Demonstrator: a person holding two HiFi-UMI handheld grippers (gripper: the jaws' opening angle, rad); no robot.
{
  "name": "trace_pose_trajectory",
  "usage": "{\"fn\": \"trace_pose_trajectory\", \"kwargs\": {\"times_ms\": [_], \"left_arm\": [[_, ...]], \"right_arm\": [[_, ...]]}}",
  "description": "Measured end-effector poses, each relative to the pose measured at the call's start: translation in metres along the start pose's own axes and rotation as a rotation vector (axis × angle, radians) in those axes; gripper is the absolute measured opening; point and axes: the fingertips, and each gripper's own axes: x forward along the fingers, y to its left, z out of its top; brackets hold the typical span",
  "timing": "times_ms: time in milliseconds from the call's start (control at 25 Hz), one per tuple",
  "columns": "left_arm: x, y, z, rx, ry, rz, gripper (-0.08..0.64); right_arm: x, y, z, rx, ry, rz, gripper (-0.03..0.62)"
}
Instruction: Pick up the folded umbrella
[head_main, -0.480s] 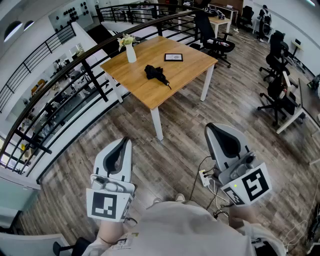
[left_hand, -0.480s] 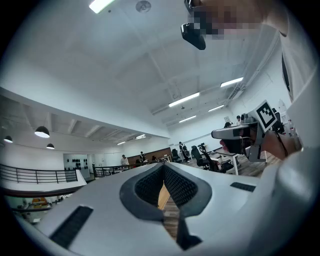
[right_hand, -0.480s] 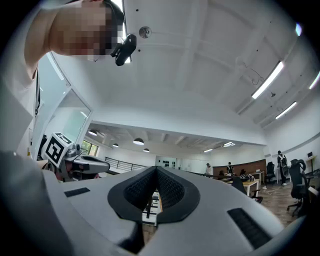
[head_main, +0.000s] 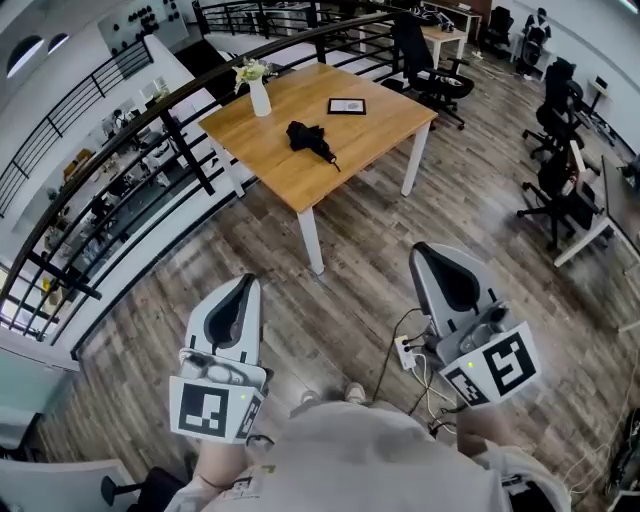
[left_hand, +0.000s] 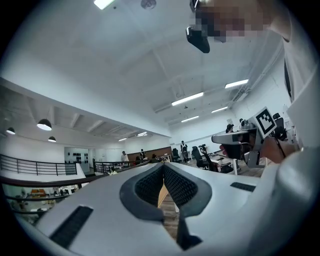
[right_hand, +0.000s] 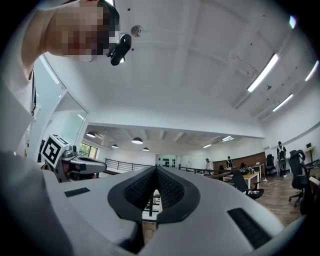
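The grey-and-white left hand-held gripper (head_main: 246, 284) sits at the lower left of the head view, its marker cube nearest the person. In the left gripper view (left_hand: 162, 166) its dark ribbed pads meet at the tips with nothing between them. It hangs over the grey-brown plank floor (head_main: 340, 260), well short of the table.

Along the upper left of the head view a black metal railing (head_main: 180, 140) curves round. Just right of it, in the upper middle, stands a light wooden square table on white legs (head_main: 300, 180). A white vase of pale flowers (head_main: 260, 98) stands near its far left corner. The black folded umbrella (head_main: 308, 138) lies near the middle of the tabletop. It is a short, crumpled bundle of dark fabric lying flat, with a thin dark end pointing towards the lower right. A small black-framed flat rectangle (head_main: 347, 106) lies just beyond it to the right, apart from it.

The right hand-held gripper (head_main: 428, 252) fills the lower right. Its jaws are likewise pressed together and empty in the right gripper view (right_hand: 156, 170). A white power strip with cables (head_main: 408, 354) lies on the floor beside it. Black office chairs (head_main: 552, 180) stand at the right edge.
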Motion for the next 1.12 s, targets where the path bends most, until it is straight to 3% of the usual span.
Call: {"fn": "trace_pose_trajectory", "kwargs": {"times_ms": [200, 360, 400, 480, 1120], "left_arm": [[0.009, -0.003, 0.002, 0.003, -0.007, -0.002, 0.02], [0.016, -0.006, 0.006, 0.009, -0.013, -0.004, 0.018], [0.016, -0.007, 0.007, 0.008, -0.015, -0.003, 0.019], [0.017, -0.011, 0.009, 0.011, -0.016, 0.0, 0.02], [0.069, 0.003, -0.047, -0.007, 0.027, -0.001, 0.018]], "right_arm": [[0.0, -0.006, 0.004, -0.012, -0.025, 0.009, 0.029], [-0.005, -0.013, 0.013, 0.036, -0.096, 0.012, 0.032], [-0.007, -0.014, 0.017, 0.047, -0.117, 0.015, 0.065], [-0.012, -0.014, 0.021, 0.052, -0.139, 0.029, 0.311], [0.032, -0.047, -0.039, 0.004, -0.065, 0.034, 0.318]]}}
